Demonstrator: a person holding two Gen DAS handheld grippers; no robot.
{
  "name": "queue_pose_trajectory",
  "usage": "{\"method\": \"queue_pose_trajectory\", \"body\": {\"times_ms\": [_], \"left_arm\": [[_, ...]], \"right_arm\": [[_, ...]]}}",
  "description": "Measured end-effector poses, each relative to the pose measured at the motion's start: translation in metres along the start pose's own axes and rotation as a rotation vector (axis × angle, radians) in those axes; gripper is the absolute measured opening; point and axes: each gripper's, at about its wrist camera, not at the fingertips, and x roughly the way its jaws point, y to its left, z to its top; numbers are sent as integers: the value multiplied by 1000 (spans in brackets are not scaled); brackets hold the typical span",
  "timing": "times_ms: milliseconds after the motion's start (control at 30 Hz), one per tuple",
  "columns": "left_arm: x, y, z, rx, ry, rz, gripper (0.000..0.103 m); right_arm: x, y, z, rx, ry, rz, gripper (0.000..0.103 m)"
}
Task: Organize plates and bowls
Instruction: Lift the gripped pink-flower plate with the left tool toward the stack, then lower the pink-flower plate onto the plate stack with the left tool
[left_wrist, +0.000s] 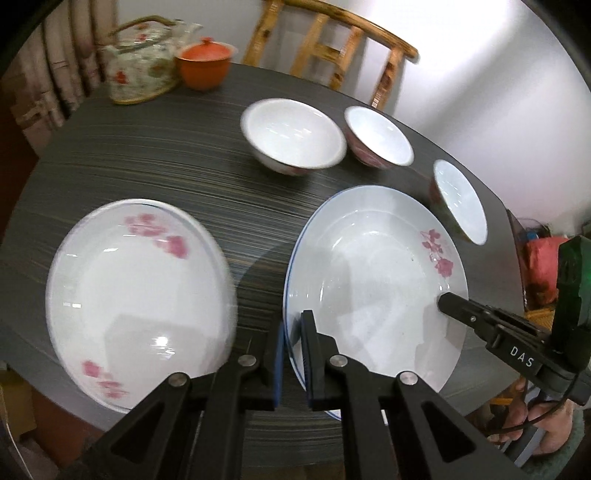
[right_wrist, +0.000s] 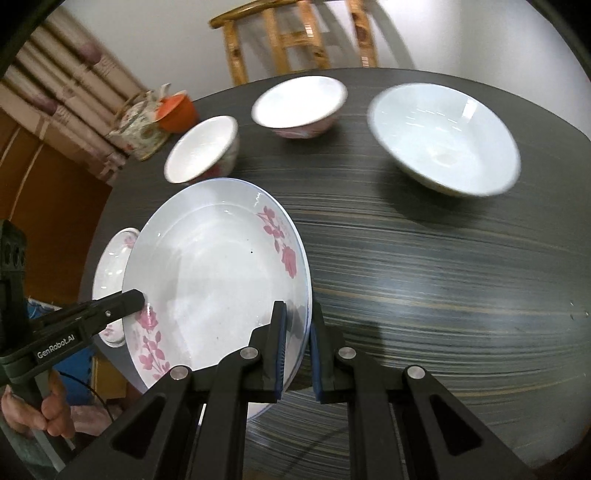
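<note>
The left tool (left_wrist: 293, 354) is matte black, with blue pads (left_wrist: 279, 365) inside its fingers and round silver screws along the linkage arms; its side reads "GenRobot.AI" in white; the right tool (right_wrist: 297, 350) is the same build, lettered "DAS", trailing a thin black cable; bare-skinned hand (right_wrist: 51, 410) grips the handle.
</note>
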Motion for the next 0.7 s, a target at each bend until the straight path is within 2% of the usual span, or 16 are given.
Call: {"method": "queue_pose_trajectory", "body": {"times_ms": [367, 700], "left_arm": [[-33, 86, 0, -100, -45, 67, 9], [-44, 129, -9, -152, -51, 92, 10]], "right_arm": [[33, 92, 19, -93, 22, 51, 12], [59, 145, 24, -153, 58, 63, 12]]}}
